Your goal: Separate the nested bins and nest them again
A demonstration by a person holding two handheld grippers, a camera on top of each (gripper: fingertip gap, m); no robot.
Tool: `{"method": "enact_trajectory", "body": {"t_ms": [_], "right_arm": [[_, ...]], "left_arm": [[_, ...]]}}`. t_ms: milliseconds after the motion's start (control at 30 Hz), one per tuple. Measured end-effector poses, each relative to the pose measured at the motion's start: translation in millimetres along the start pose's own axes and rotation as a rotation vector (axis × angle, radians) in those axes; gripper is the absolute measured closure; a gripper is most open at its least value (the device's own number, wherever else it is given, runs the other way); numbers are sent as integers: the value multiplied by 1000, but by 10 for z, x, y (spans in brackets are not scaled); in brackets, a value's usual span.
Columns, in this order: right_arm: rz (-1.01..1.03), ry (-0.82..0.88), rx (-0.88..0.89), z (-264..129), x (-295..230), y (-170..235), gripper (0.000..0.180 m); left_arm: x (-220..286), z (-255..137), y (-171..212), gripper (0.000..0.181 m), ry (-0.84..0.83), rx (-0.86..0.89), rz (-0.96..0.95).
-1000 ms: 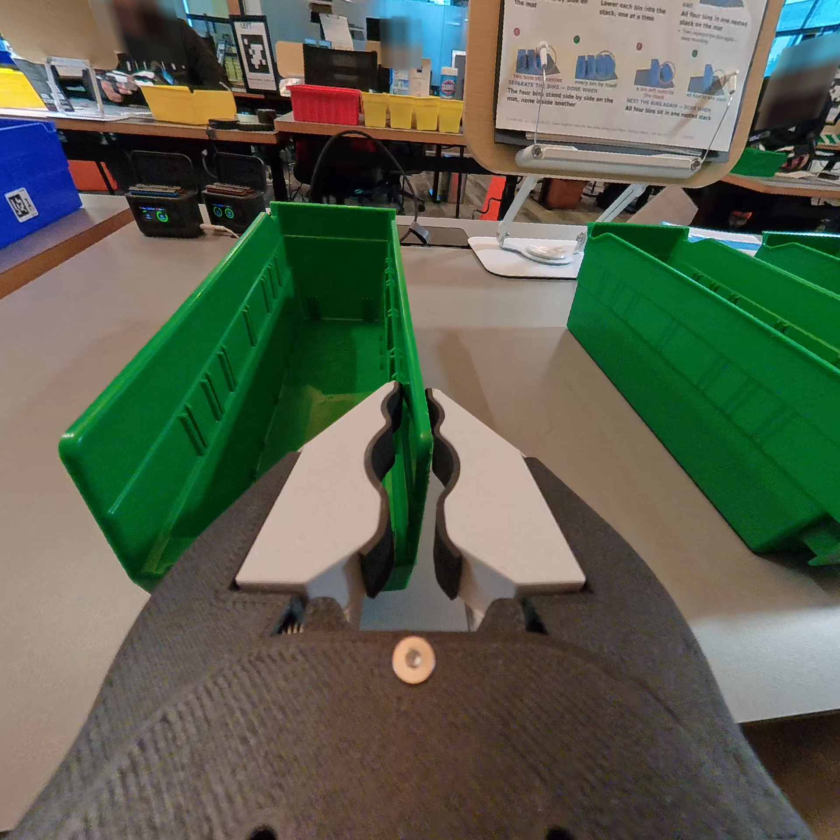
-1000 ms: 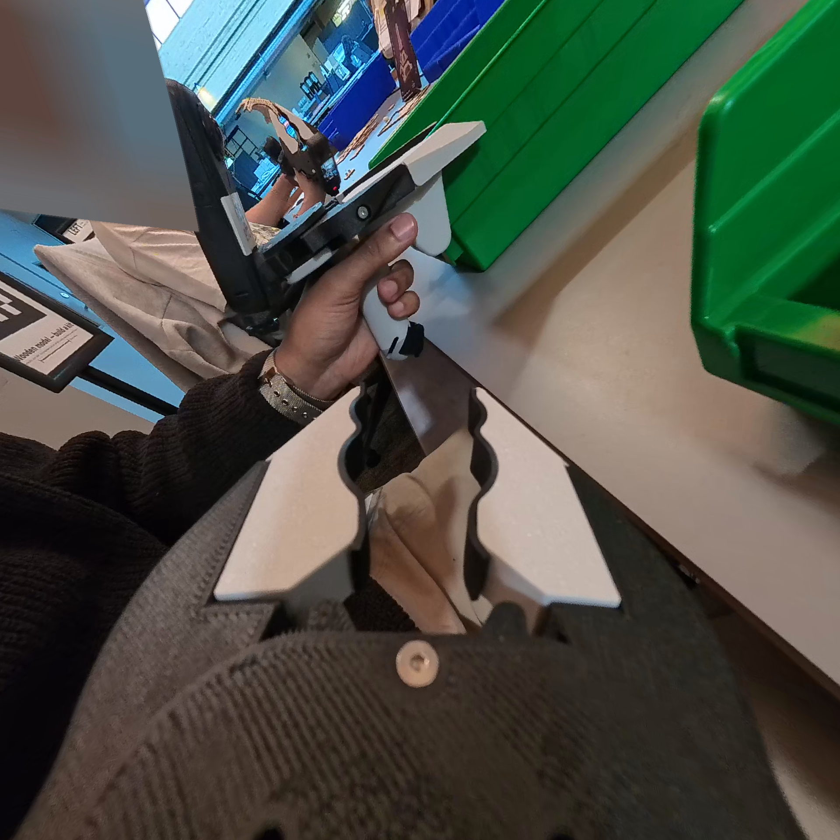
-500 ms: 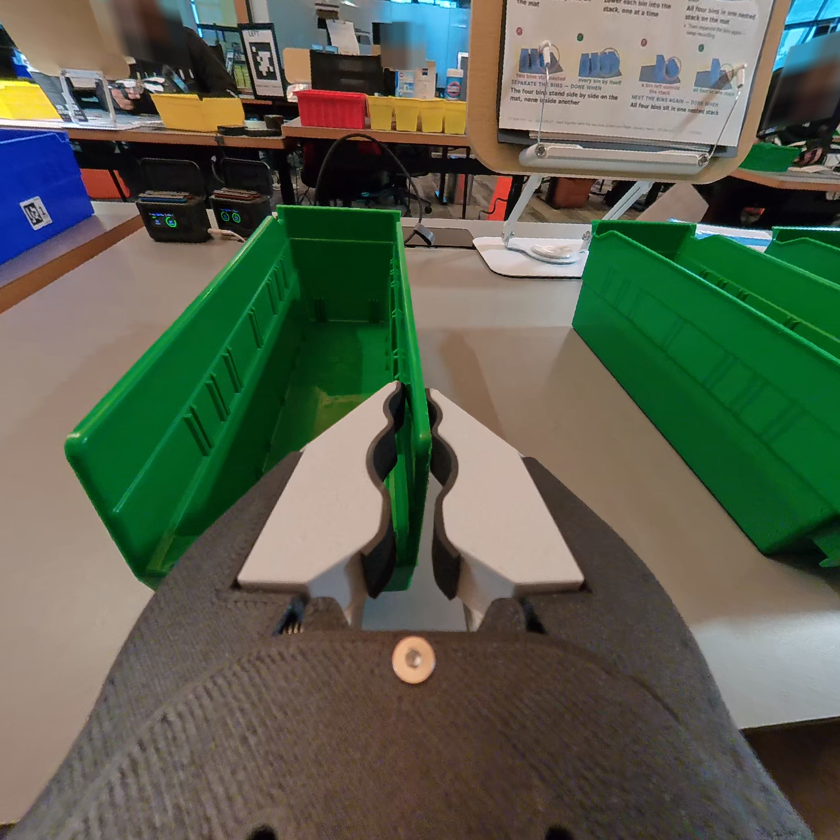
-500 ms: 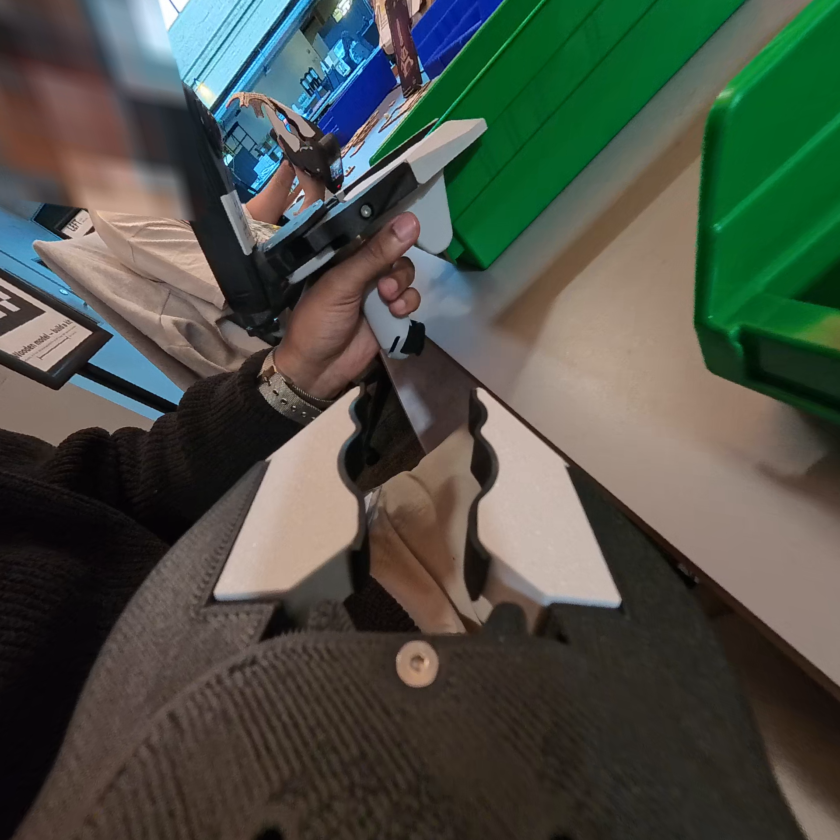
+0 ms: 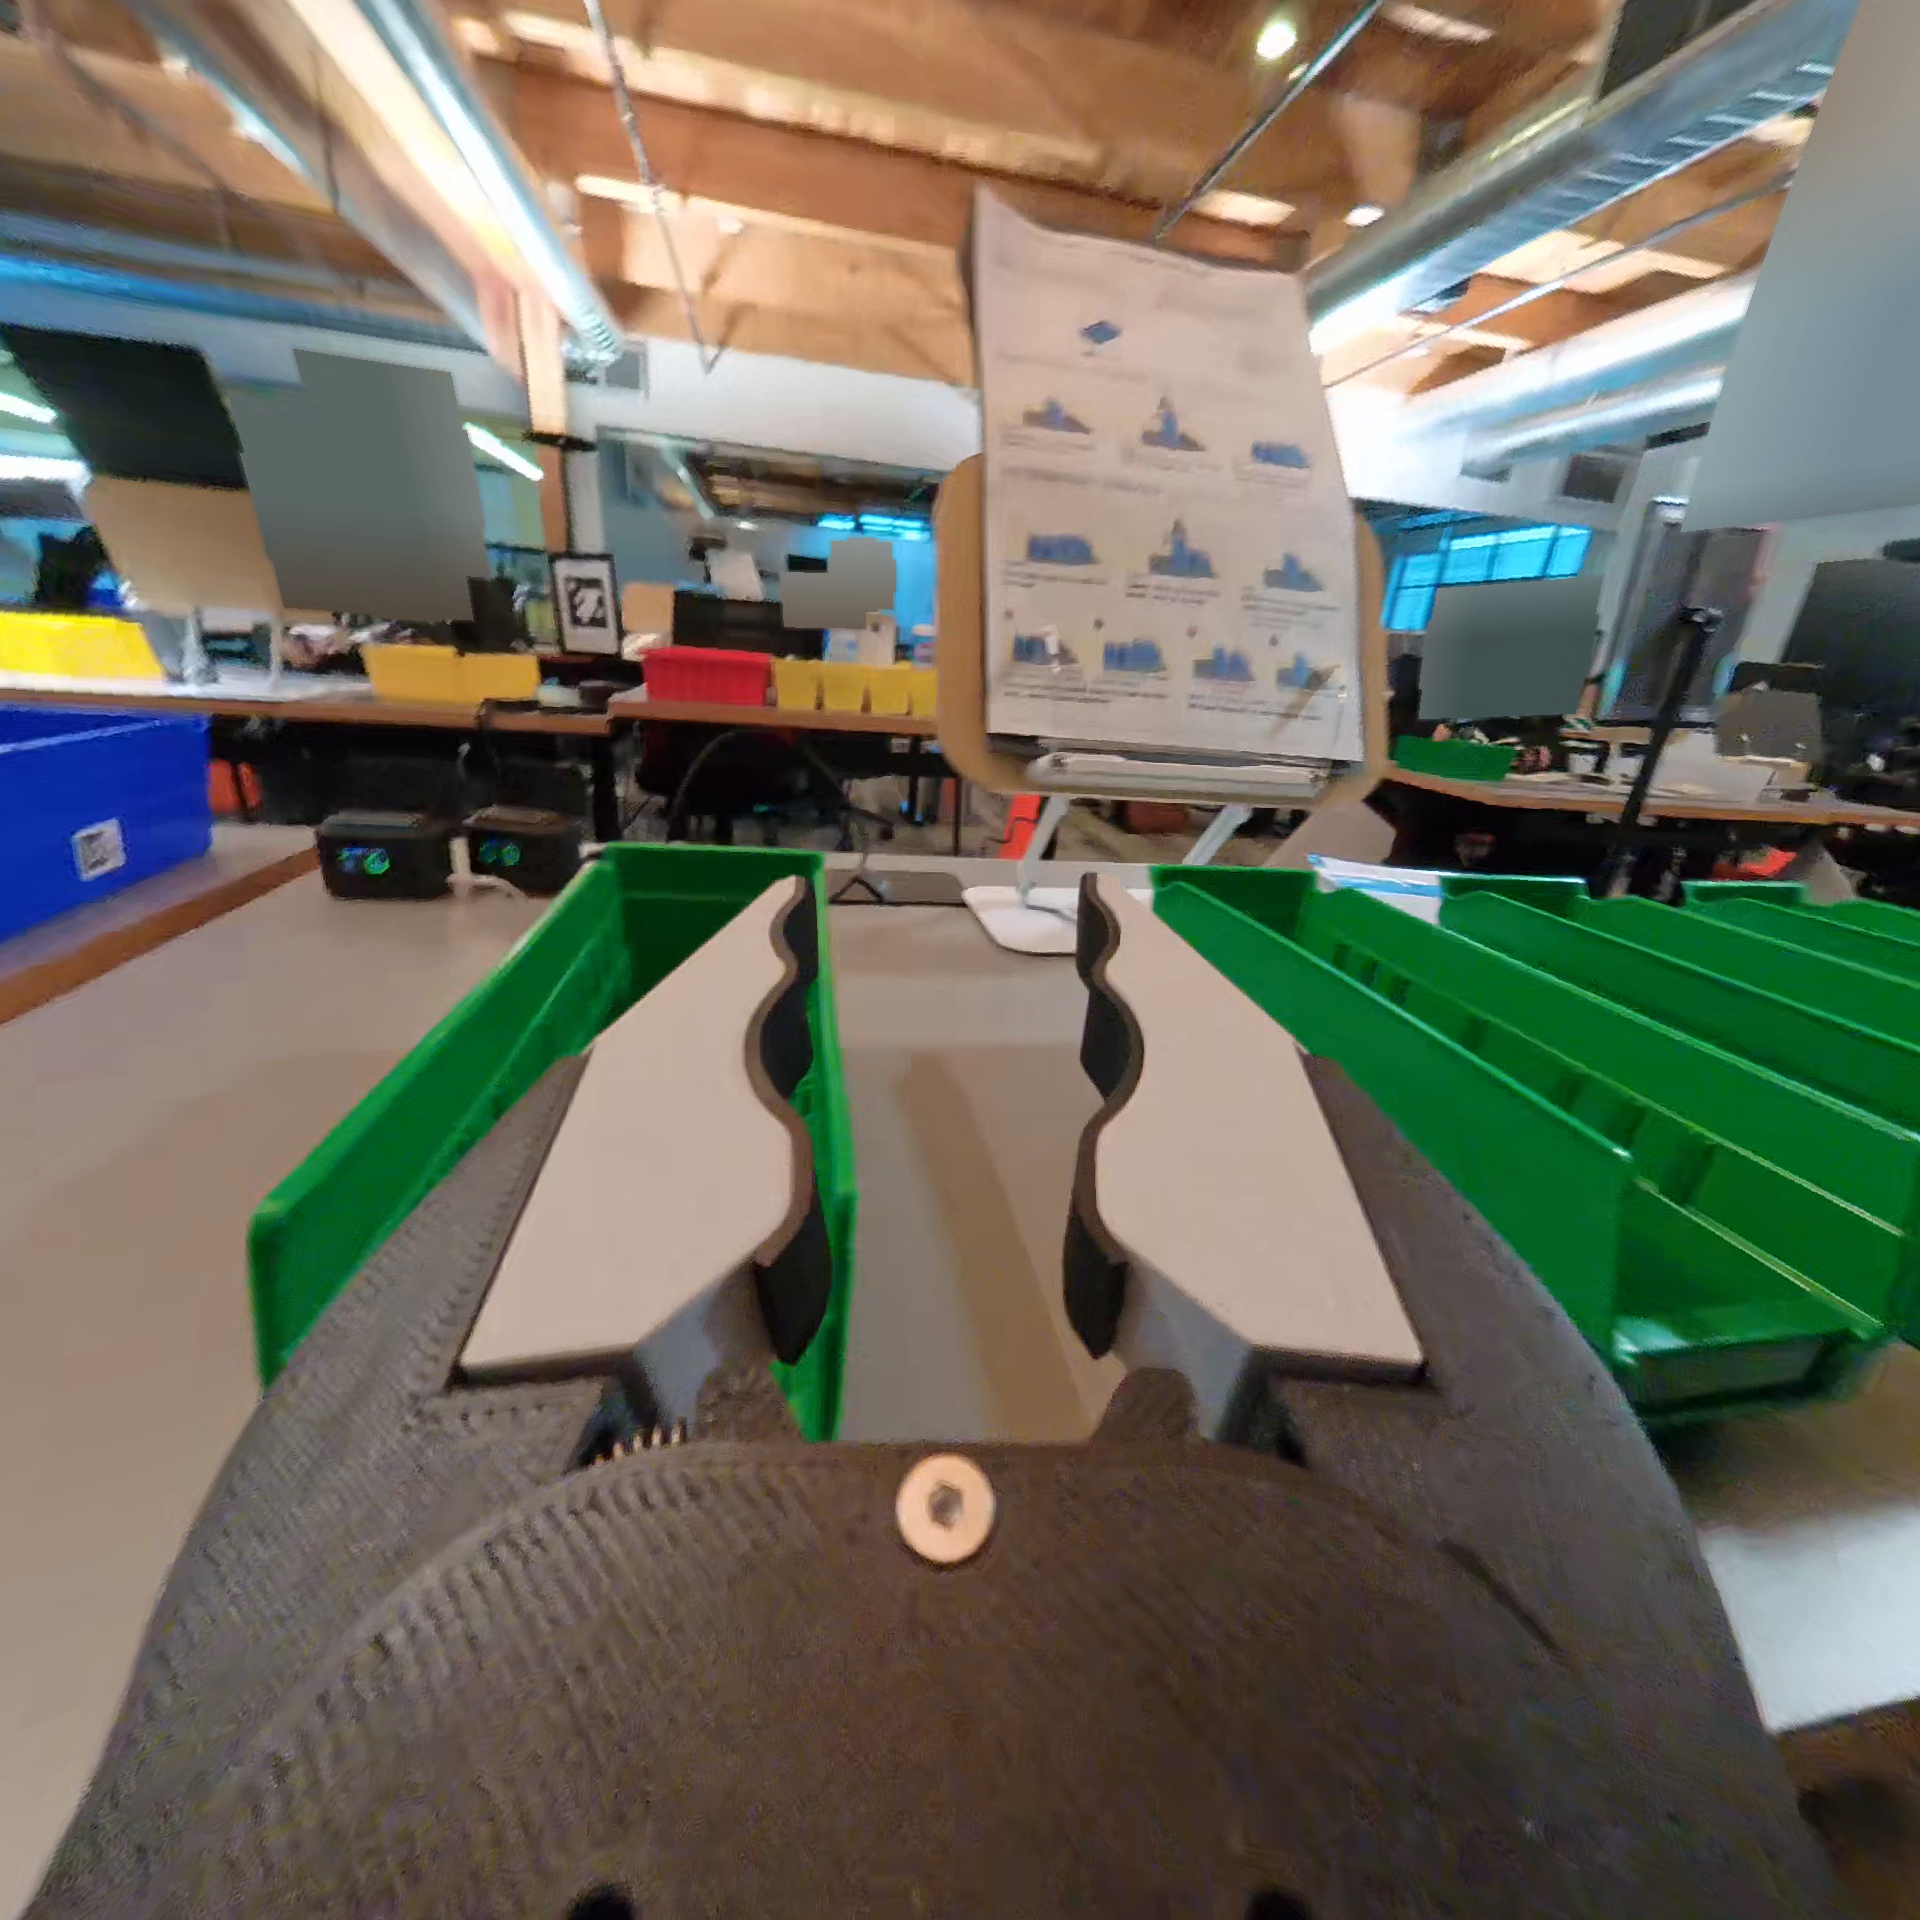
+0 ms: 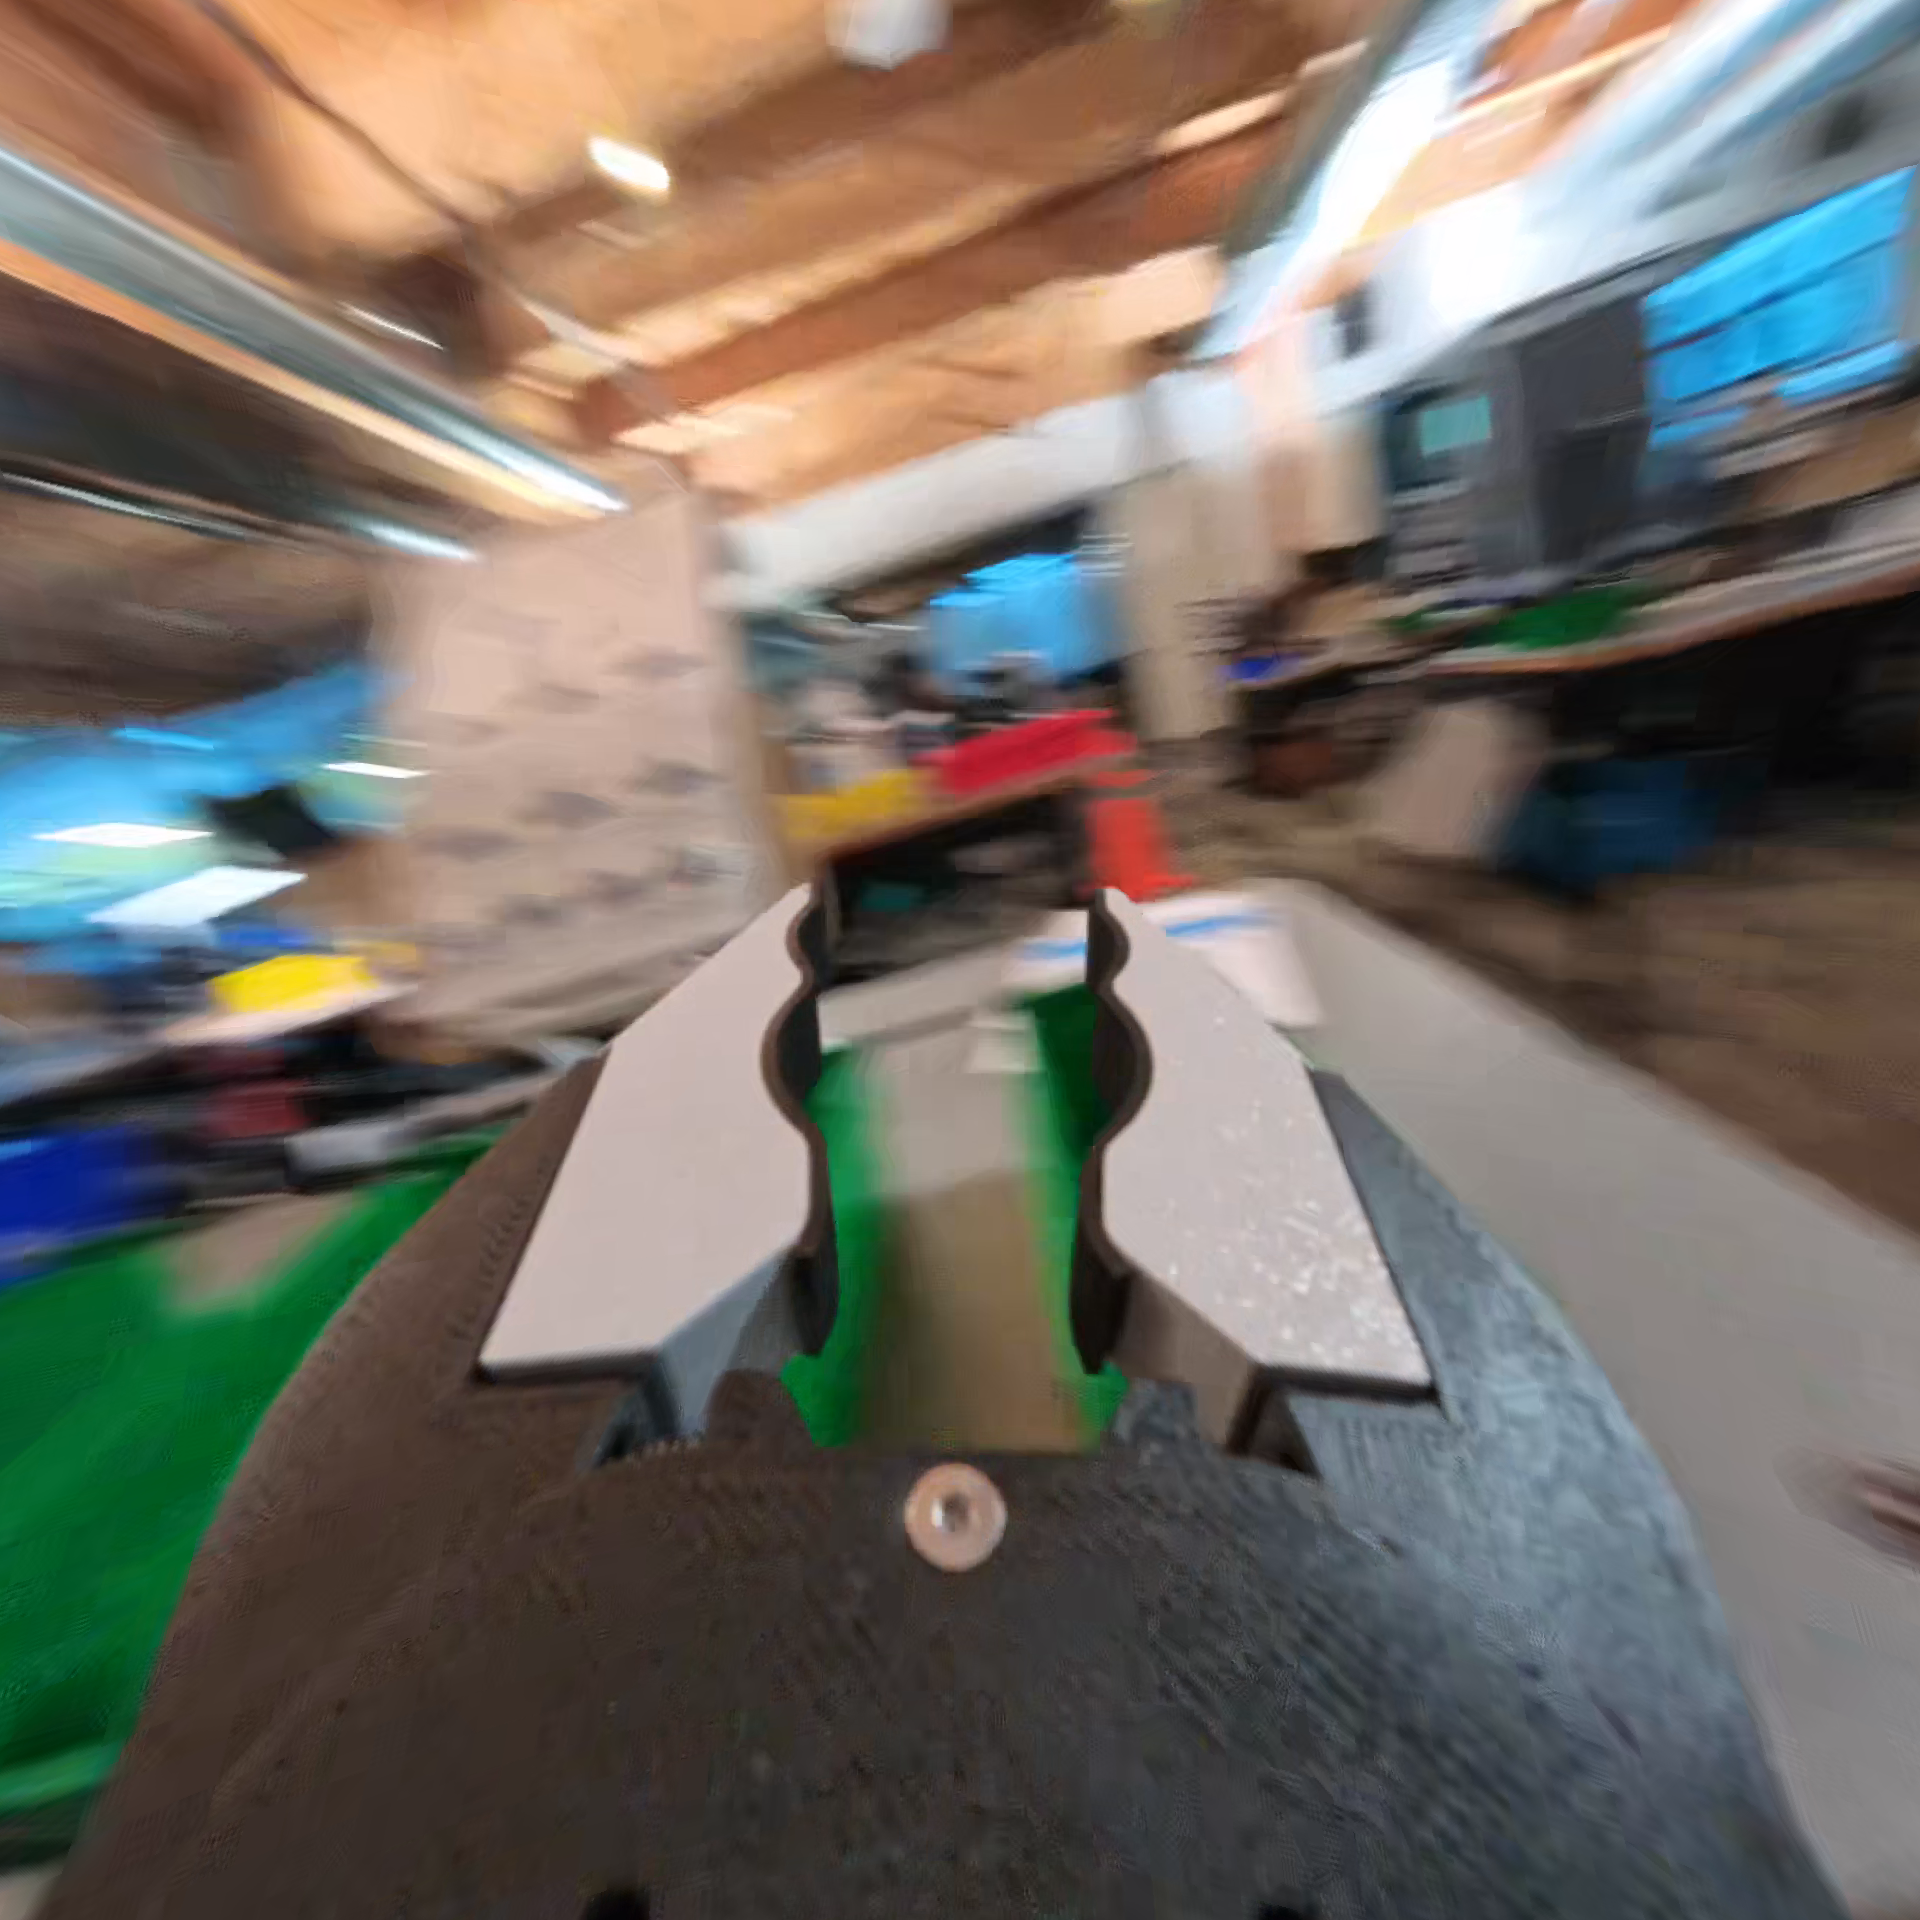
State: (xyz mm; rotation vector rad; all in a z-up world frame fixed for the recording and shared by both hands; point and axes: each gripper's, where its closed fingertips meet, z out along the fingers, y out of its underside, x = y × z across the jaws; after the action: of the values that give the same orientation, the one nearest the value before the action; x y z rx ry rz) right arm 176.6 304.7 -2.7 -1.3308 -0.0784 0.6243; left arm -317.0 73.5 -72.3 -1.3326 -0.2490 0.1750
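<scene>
While the left claw (image 5: 940,1112) is wide apart over a green bin (image 5: 436,1081) | right claw (image 6: 951,1132) apart too, blurry view.

The right wrist view is smeared throughout by motion blur: the green shapes (image 6: 125,1382) at lower left and between the fingers have no readable edges, so which bin they belong to cannot be told, and the pale sheet (image 6: 561,790) behind is only a blotch. In the left wrist view, the left gripper (image 5: 940,1122) covers most of the floor and near end of the green bin (image 5: 436,1101) on the table. The row of green bins (image 5: 1621,1049) at right runs off the picture's right edge, so their count stays uncertain. The instruction sheet (image 5: 1158,499) on its stand is too soft to make out.
</scene>
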Motion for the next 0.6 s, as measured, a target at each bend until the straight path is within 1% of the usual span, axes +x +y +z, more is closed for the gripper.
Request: {"method": "enact_trajectory", "body": {"t_ms": [33, 67, 100, 133, 167, 233, 267, 333, 367, 400, 533, 600], "right_arm": [[-101, 171, -24, -63, 518, 128, 131], [-147, 331, -80, -147, 985, 322, 131], [-128, 458, -154, -231, 1347, 536, 129], [-79, 498, -224, -251, 1531, 726, 120], [-39, 456, -286, -199, 1562, 886, 117], [33, 365, -383, -65, 1528, 1130, 120], [49, 322, -425, -6, 1489, 1234, 123], [64, 291, -496, 44, 1465, 1408, 127], [86, 288, -477, 57, 1462, 1403, 141], [98, 302, -456, 46, 1485, 1381, 160], [16, 255, -466, 41, 1368, 1359, 177], [-54, 301, -428, 52, 1343, 1236, 178]], "left_arm": [[95, -10, -5, 132, 30, 4, 13], [195, -18, -2, 132, 60, 6, 19], [303, -24, 14, 132, 94, 1, 20], [412, -28, 43, 132, 128, -11, 19], [516, -32, 81, 132, 159, -27, 17], [694, -46, 176, 133, 212, -64, 18], [770, -54, 235, 133, 236, -88, 22], [889, -70, 320, 134, 277, -119, 35], [923, -75, 355, 135, 288, -133, 46], [946, -82, 386, 136, 296, -144, 57], [989, -99, 462, 137, 319, -172, 56], [1010, -103, 486, 138, 330, -181, 39]]}}
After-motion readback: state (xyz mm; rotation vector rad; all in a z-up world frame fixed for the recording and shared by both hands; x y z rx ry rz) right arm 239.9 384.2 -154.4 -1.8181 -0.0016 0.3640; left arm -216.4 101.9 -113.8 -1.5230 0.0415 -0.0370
